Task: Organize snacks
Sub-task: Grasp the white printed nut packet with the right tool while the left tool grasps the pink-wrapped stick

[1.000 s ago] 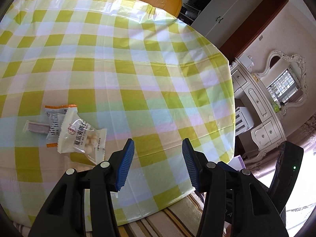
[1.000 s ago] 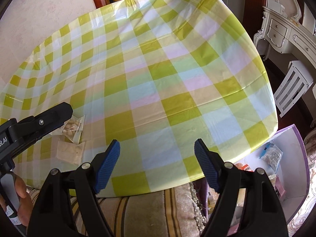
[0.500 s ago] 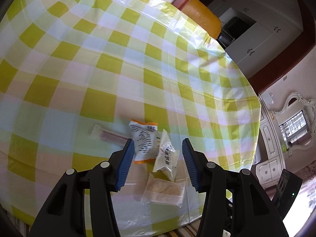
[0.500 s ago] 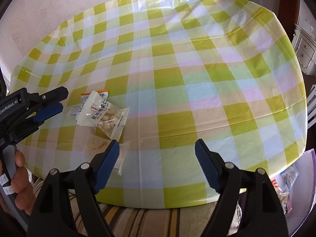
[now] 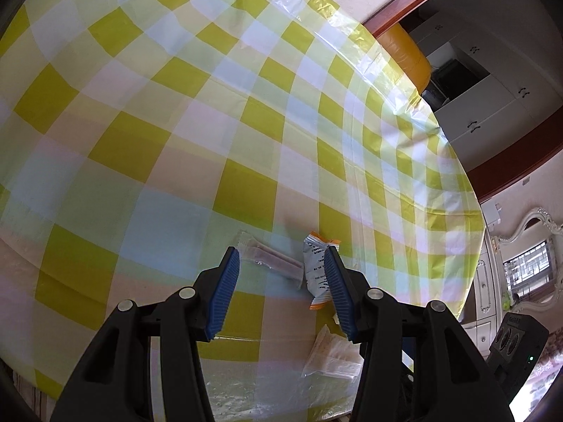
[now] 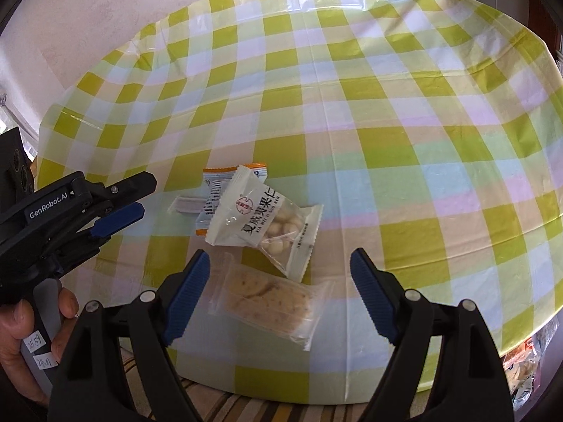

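Observation:
Several snack packets lie near the front of the checked table (image 6: pixel 352 88). A white nut packet (image 6: pixel 267 227) lies on top of an orange-trimmed packet (image 6: pixel 214 190), with a small clear bar packet (image 6: pixel 184 205) to the left and a clear cracker packet (image 6: pixel 271 297) in front. My right gripper (image 6: pixel 281 295) is open, its fingers either side of the cracker packet, above it. My left gripper (image 5: pixel 281 292) is open and empty, hovering over the small bar packet (image 5: pixel 271 260) and the orange-trimmed packet (image 5: pixel 316 274). It also shows in the right wrist view (image 6: pixel 116 207).
The green and yellow cloth (image 5: pixel 211 105) covers the round table. A container with more snacks (image 6: pixel 527 362) sits below the table's right edge. A yellow chair (image 5: pixel 411 56) and white cabinets (image 5: pixel 485 105) stand beyond the far side.
Both grippers have swung left and come down towards the snack pile. The left one now hovers over the small bar packet; the right one straddles the cracker packet.

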`<state>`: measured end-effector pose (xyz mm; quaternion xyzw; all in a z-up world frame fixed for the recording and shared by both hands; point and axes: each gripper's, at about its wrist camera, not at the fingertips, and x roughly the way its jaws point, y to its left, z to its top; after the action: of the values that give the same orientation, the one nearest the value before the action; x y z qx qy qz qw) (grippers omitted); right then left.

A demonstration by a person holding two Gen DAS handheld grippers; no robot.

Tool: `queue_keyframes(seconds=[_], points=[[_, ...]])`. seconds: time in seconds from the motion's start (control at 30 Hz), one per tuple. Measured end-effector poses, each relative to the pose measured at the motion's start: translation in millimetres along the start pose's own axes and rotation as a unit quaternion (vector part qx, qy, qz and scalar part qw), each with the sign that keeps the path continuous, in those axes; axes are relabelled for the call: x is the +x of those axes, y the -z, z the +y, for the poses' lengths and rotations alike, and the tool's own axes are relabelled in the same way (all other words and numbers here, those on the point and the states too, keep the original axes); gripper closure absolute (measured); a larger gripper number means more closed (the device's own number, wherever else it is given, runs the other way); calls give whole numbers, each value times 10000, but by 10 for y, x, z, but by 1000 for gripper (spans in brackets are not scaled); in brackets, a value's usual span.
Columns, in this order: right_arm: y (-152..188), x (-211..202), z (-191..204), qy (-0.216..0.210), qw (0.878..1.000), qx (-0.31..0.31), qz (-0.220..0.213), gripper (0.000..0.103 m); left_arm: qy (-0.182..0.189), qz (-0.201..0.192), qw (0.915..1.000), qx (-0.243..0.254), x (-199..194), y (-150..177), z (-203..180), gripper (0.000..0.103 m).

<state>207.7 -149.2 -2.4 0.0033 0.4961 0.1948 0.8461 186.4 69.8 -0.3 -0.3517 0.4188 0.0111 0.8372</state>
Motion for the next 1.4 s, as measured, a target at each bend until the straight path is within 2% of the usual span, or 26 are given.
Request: queue_keyframes(seconds=[0.13, 0.3, 0.5, 0.57, 0.63, 0.73, 0.83, 0.97, 1.23, 1.4], points=[[-46, 179, 125, 109, 9985, -473, 264, 21, 13, 45, 10000, -38, 26, 7, 28, 54], [-116, 324, 236, 407, 9876, -1443, 474, 21, 12, 53, 9999, -119, 39, 4, 94, 54], [-234, 426, 219, 352, 9810, -1845, 491, 21, -119, 98, 9995, -264, 90, 5, 207, 55], [-249, 474, 229, 319, 9789, -1952, 512, 21, -207, 124, 9996, -177, 105, 8, 208, 56], [-273, 507, 209, 229, 9797, -1928, 499, 21, -225, 188, 9995, -130, 134, 16, 198, 64], [-304, 559, 173, 175, 9813, -1845, 519, 22, -198, 308, 9993, 5, 188, 41, 156, 70], [-310, 599, 155, 127, 9820, -1792, 590, 46, -167, 406, 9989, 184, 236, 70, 84, 73], [-314, 590, 131, 152, 9835, -1737, 487, 55, -186, 499, 9983, 216, 308, 88, 60, 73], [-306, 547, 53, 30, 9884, -1468, 380, 58, -129, 554, 9980, 270, 384, 92, -25, 73], [-299, 502, -70, 131, 9934, -1099, 306, 58, -324, 473, 9977, 366, 475, 19, -119, 73]])
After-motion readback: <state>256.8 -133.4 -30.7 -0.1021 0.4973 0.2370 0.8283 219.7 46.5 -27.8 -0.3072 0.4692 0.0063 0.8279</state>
